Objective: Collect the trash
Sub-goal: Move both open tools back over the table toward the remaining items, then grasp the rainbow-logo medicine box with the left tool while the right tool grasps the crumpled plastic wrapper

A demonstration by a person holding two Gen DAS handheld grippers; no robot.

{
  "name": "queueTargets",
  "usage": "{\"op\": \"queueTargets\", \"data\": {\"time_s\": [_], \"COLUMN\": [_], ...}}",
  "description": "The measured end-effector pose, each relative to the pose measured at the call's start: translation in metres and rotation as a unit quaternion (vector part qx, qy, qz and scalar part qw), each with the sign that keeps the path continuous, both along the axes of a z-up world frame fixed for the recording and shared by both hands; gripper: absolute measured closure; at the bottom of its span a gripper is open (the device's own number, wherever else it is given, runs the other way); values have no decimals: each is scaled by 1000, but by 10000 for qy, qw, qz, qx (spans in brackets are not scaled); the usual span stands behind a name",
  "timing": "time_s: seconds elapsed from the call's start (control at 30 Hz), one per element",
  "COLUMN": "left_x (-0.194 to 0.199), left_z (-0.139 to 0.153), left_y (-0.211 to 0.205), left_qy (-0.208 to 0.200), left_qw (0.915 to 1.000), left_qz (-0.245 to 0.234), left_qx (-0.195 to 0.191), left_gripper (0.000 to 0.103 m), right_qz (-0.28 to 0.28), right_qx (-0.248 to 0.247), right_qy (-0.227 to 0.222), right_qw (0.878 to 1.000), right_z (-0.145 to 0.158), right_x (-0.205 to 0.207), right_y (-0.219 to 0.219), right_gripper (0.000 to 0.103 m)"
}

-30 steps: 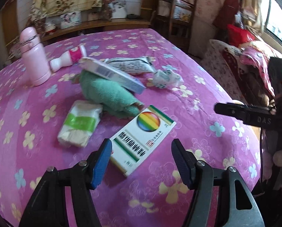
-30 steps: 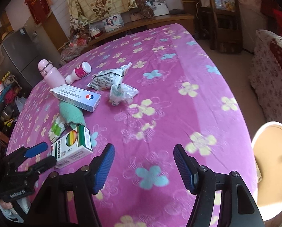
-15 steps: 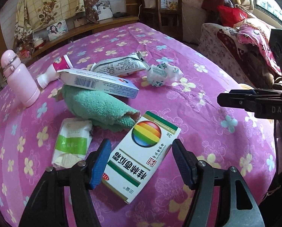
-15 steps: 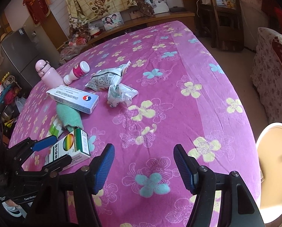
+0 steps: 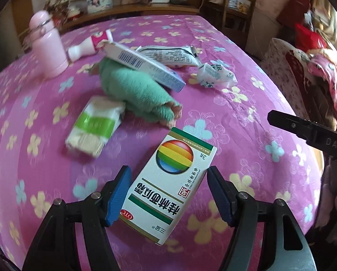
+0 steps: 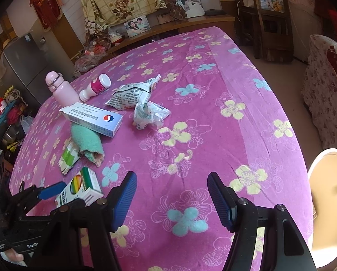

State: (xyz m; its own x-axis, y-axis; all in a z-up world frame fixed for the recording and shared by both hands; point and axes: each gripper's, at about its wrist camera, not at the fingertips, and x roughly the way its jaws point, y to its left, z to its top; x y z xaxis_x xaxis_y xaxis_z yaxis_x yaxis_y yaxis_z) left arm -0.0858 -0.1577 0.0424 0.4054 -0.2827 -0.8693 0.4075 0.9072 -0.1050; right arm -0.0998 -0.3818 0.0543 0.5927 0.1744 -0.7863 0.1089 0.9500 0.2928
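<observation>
Between the wide-open left claw fingers now lies the box, closer than before; right claw waits open, empty.

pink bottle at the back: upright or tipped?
Upright. The pink bottle stands on its base on the purple cloth, cap up, in both views.

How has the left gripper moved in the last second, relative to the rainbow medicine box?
Yes. The left gripper has advanced toward the rainbow medicine box; its open fingers now flank the box.
</observation>
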Motion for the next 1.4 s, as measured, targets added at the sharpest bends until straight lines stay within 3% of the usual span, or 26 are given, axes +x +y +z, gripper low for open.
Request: {"op": "queueTargets", "data": {"time_s": [0.17, 0.53, 1.0, 1.4], "left_x": [-3, -2, 2, 14], "left_z": [2, -12, -16, -19], "left_y": [12, -6, 8, 16], "left_qy": [-43, -116, -51, 32], "left_qw": [9998, 9982, 9989, 9970], "left_qz": [-124, -542, 450, 765], "left_qx": [-165, 209, 110, -71], "left_gripper": [32, 28, 35, 38], "right_qz": [60, 214, 265, 325], "right_qx": [13, -41, -145, -695], "right_qy": [6, 76, 23, -26], "right_qw": [10000, 9997, 9995, 9971], "right_z": [-2, -6, -6, -4], "right_x": [4, 14, 25, 82], "right_y": [4, 20, 23, 30], "right_gripper": [35, 35, 34, 35]}}
